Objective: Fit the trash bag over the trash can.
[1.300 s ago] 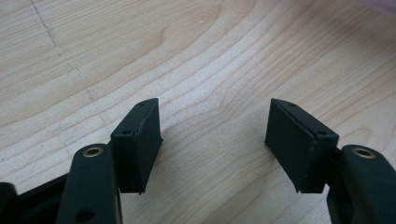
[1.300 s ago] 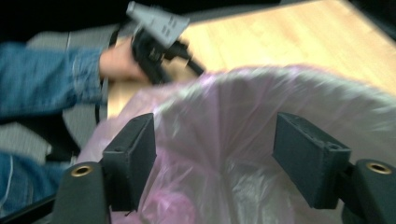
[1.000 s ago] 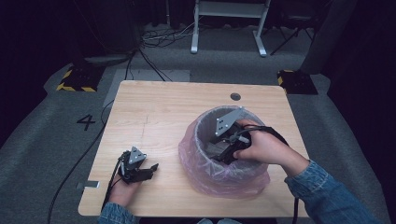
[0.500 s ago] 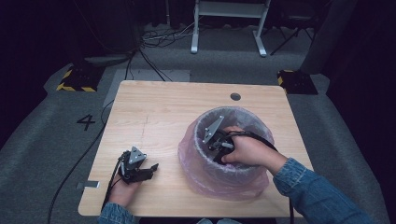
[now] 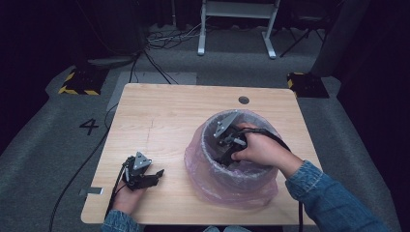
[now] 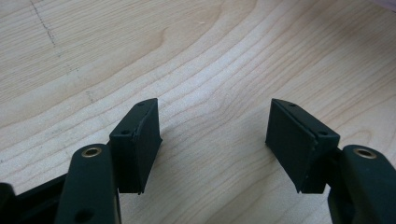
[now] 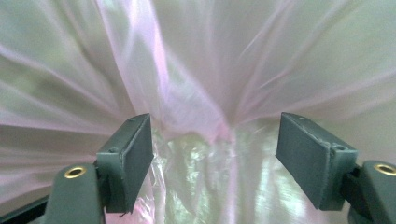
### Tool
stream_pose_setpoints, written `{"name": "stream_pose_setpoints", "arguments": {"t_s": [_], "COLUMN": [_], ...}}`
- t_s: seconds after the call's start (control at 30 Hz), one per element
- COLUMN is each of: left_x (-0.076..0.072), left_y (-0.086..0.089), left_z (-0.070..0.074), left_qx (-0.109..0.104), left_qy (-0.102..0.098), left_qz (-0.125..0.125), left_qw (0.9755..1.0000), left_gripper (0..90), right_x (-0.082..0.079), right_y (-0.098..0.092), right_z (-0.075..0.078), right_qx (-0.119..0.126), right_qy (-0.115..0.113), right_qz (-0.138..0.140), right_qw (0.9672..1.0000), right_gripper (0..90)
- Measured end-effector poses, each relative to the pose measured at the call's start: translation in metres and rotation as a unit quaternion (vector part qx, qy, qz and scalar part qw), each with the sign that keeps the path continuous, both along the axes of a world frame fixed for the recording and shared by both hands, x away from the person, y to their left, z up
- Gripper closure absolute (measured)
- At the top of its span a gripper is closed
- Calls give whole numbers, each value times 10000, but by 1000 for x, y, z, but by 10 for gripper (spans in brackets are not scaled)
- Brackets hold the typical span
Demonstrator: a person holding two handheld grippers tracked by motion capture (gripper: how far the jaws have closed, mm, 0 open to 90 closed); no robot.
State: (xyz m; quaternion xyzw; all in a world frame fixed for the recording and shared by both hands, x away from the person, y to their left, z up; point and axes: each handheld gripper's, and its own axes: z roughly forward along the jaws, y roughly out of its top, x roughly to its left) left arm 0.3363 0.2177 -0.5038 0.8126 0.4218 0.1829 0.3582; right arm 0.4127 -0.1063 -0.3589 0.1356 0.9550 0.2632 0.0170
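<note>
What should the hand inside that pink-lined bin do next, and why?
Probably push the right gripper a little deeper and press the pink bag against the bin's inside. Its jaws stand open with only loose, bunched plastic ahead of them, nothing gripped. The left gripper rests open on the table, so it can wait.

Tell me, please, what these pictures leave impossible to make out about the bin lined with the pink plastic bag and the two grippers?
- Bottom of the round bin: in the high view, hidden by the right hand and right gripper.
- Right gripper's jaws: in the high view, sunk below the bin's rim.
- Pink plastic bag: in the right gripper view, blurred; touching the jaws or not, unclear.
- Left gripper: in the high view, too small to judge the jaws' gap.
</note>
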Motion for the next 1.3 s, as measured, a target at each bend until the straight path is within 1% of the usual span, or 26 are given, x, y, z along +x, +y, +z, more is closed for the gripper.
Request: {"name": "stream_pose_setpoints", "arguments": {"t_s": [0.07,0.1,0.13,0.2,0.3,0.37,0.43,0.5,0.57,0.63,0.67,0.9,0.93,1.03,1.07,1.13,1.3], "left_x": [0,0,0,0,0,0,0,0,0,0,0,0,0,0,0,0,0], "left_y": [0,0,0,0,0,0,0,0,0,0,0,0,0,0,0,0,3], "left_z": [0,0,0,0,0,0,0,0,0,0,0,0,0,0,0,0,0], "left_qx": [1,6,-12,-9,-12,-10,-12,-13,-13,-12,-13,-15,-14,-16,-20,6,20], "left_qy": [-3,-3,6,5,4,5,4,3,3,4,3,4,4,8,8,8,21], "left_qz": [5,7,23,25,28,25,24,20,19,18,19,22,21,22,23,5,-63], "left_qw": [10000,10000,10000,10000,10000,10000,10000,10000,10000,10000,10000,10000,10000,10000,10000,10000,10000], "left_gripper": [351,350,350,350,350,350,350,350,350,350,350,348,348,348,348,342,338], "right_x": [0,1,0,-1,-2,-4,-6,-8,-9,-9,-8,-9,-10,-12,-13,-14,-17], "right_y": [-4,-6,-9,-14,-20,-25,-30,-35,-41,-47,-52,-74,-79,-89,-94,-103,-127], "right_z": [14,20,27,36,45,51,55,61,66,69,72,84,86,90,92,94,95], "right_qx": [169,264,377,553,768,898,1017,1211,1329,1380,1410,1672,1719,1794,1832,1862,1820], "right_qy": [-106,-180,-266,-374,-467,-581,-615,-648,-676,-707,-769,-980,-1027,-1117,-1141,-1193,-1293], "right_qz": [-103,-128,-209,-295,-497,-656,-830,-1041,-1172,-1299,-1372,-1604,-1642,-1767,-1834,-1951,-2196], "right_qw": [9997,9994,9987,9973,9947,9921,9894,9850,9818,9793,9774,9678,9659,9613,9590,9555,9497], "right_gripper": [273,273,273,273,274,280,291,292,293,296,296,296,296,297,297,296,296]}}
